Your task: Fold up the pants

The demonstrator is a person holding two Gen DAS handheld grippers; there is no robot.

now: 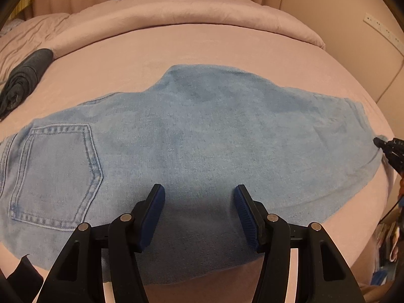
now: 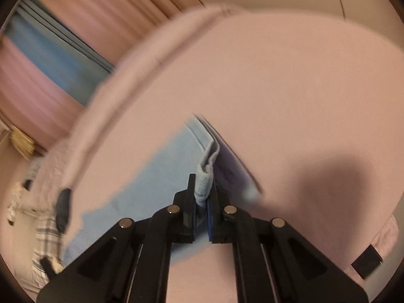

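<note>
Left tongs apart over jeans – right tongs clamped on their hem edge – bare bedsheet beyond

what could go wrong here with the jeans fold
1. The right gripper pinches only a small bunched bit of hem on the jeans; that bit may slip out when pulled.

2. The left gripper hangs open over the middle of the jeans, holding nothing, so a pull from the right end may drag the jeans along the bed instead of folding them.

3. One-corner lifting may leave the fold skewed.
</note>
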